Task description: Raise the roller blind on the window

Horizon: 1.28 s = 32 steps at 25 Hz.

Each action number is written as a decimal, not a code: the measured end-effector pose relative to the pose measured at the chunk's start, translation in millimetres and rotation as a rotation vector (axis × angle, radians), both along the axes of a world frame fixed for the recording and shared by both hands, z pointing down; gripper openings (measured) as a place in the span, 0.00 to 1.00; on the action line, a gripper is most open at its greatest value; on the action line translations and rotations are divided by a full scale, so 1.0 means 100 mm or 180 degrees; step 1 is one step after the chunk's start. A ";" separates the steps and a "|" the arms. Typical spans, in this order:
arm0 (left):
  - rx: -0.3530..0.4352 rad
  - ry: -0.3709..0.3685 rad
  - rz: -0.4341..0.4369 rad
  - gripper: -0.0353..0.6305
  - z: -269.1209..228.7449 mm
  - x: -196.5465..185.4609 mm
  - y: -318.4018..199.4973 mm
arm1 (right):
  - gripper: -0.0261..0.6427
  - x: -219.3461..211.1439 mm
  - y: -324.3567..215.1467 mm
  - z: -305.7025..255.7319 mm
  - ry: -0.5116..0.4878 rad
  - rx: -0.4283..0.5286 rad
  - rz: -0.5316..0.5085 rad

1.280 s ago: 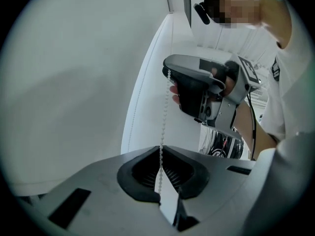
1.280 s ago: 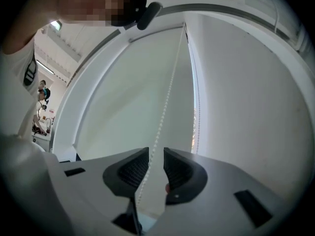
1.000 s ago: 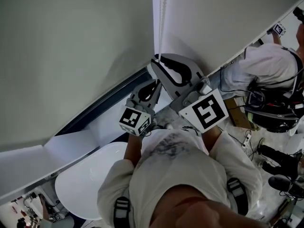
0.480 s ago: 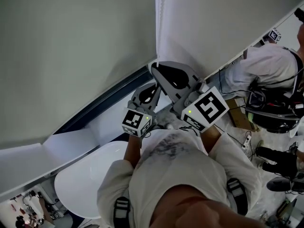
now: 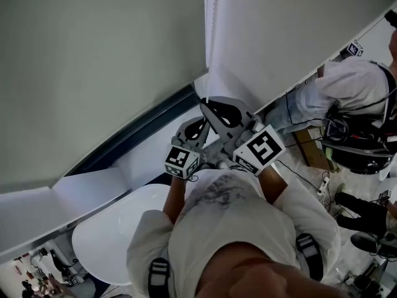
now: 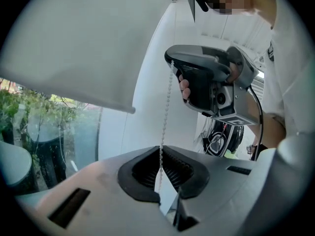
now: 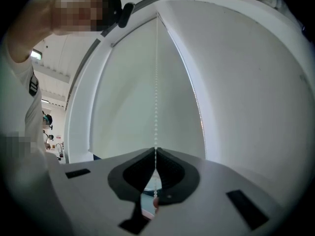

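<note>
Looking down in the head view, the left gripper (image 5: 197,126) and right gripper (image 5: 208,103) sit close together by the dark window frame (image 5: 136,135), the right one farther up. Both are below the bead chain (image 5: 214,17), which hangs along the edge of the roller blind (image 5: 93,67). A round white table (image 5: 111,234) lies near left, and another person (image 5: 347,85) stands at the right.

In the left gripper view, its jaws are clenched on the chain, and the right gripper is higher on the same strand. The blind's bottom rail (image 6: 74,100) hangs at left over greenery (image 6: 34,127) behind the glass.

In the right gripper view, its jaws pinch the chain, which runs straight up beside the blind.
</note>
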<state>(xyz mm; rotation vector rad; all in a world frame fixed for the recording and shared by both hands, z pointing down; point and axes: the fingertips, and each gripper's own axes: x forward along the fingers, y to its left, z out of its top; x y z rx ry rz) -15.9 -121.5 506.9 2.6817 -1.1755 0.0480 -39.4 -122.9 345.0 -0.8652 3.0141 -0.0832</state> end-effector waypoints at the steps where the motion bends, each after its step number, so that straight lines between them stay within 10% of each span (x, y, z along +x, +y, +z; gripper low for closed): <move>1: -0.0028 -0.0013 0.0004 0.08 0.06 0.00 0.00 | 0.13 0.00 0.00 0.05 0.0016 -0.0006 0.0006; 20: -0.0623 -0.0171 0.0019 0.08 1.08 0.00 0.13 | 0.13 0.01 0.09 1.05 0.0336 -0.0315 0.0003; 32: -0.0549 -0.0073 -0.0081 0.08 1.06 -0.08 0.28 | 0.13 0.06 0.10 1.13 0.0334 -0.0382 -0.0045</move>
